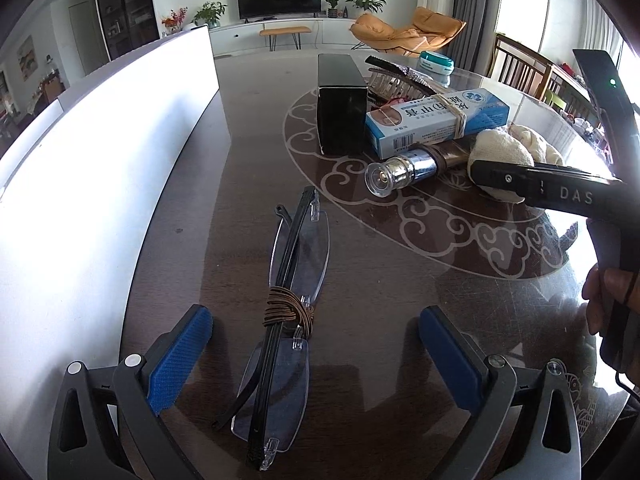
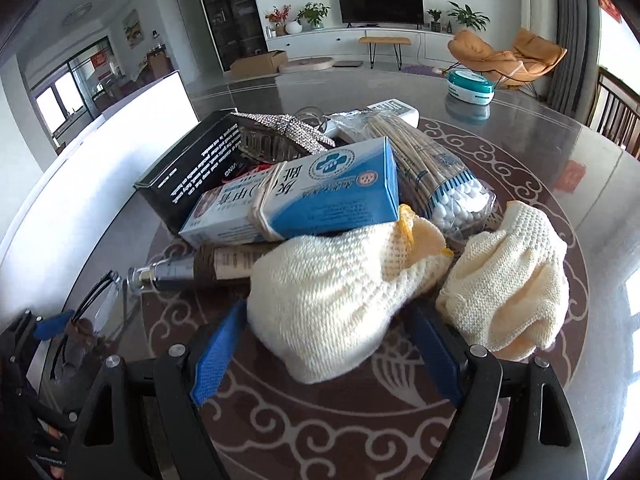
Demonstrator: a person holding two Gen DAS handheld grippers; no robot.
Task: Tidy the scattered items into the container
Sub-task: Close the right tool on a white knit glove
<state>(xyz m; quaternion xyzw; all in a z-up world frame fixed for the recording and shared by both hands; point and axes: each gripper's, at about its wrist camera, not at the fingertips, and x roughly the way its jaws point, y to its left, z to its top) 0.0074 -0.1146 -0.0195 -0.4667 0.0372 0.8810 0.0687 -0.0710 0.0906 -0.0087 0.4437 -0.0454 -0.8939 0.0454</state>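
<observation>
Glasses [image 1: 280, 320] between spread left claw [image 1: 316, 344], right claw [image 2: 324, 356] perhaps touching half-hidden glove [image 2: 332, 304]

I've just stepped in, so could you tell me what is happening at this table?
A person is tidying clutter with a gripper in each hand. The left gripper stands open over folded glasses on the table, not gripping them. The right gripper is open around a cream knitted glove by the pile. The white container sits alongside.
</observation>
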